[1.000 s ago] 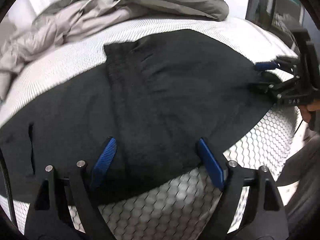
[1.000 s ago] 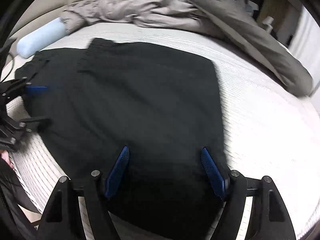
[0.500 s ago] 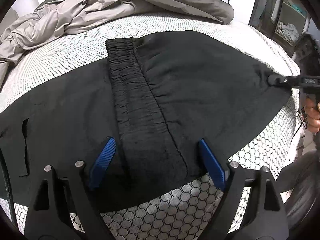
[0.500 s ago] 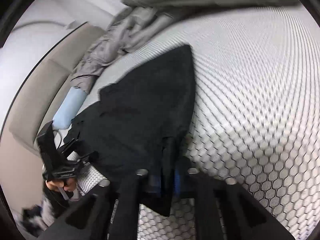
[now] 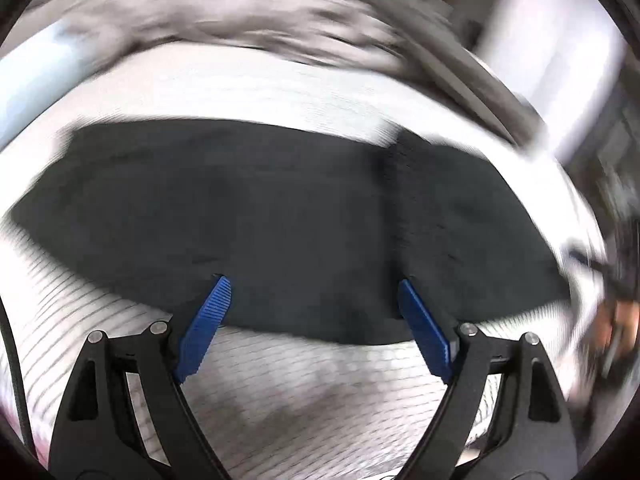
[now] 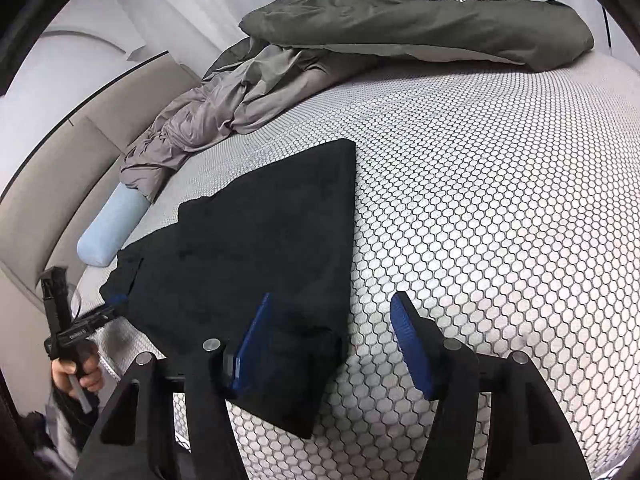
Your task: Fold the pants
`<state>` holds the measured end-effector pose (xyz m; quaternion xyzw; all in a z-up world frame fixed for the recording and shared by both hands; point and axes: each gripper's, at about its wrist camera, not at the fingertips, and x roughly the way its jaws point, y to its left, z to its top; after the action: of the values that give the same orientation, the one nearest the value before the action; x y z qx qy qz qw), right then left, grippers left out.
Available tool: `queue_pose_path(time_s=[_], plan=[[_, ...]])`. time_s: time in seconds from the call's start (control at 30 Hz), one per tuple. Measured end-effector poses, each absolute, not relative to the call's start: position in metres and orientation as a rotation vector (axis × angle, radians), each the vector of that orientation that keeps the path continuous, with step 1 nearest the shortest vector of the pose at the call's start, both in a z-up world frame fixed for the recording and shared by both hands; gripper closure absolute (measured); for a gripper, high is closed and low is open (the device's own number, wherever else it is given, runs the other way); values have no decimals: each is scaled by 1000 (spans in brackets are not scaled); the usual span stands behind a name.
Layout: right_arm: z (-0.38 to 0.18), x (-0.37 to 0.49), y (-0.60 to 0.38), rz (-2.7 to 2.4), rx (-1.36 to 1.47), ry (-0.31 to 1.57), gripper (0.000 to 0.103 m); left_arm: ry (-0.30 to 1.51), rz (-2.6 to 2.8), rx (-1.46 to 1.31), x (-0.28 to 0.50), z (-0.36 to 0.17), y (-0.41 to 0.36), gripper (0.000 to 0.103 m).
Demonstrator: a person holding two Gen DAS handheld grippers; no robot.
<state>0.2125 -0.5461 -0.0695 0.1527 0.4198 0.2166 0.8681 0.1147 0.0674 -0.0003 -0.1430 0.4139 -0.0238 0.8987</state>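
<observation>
R gripper point(image 6: 330, 332) is opening, pads coming off pants point(image 6: 256, 248), corner lying between jaws. L gripper point(image 5: 316, 324) is hanging wide, holding nothing. Judging: clear R fully w/o dragging edge, so fold stays square.

The right claw point(image 6: 332, 340) (clamped shut a moment ago) is opening — black pants point(image 6: 256, 248) corner now released.

Honeycomb-patterned bed point(image 6: 500, 200), beige headboard point(image 6: 48, 216)
</observation>
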Motion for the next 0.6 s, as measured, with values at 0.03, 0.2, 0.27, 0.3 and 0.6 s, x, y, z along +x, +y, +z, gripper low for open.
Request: queue_pose_path(time_s=[0.03,0.2,0.27,0.3,0.6], plan=[[-72,214,-544,448,316,887,39,829,13,-363,105,2,86,19],[-78,226,-535,453,319,925,39,824,143,-596,98,-18,153,18],[-78,225,-529,468,311,922,39,818,179,-675,110,-30,175,19],[-78,226,-526,473,309,917,39,810,213,-694,118,-34,184,27],[-77,231,-513,455,263,910,39,642,335,-581,140,3,183,103]])
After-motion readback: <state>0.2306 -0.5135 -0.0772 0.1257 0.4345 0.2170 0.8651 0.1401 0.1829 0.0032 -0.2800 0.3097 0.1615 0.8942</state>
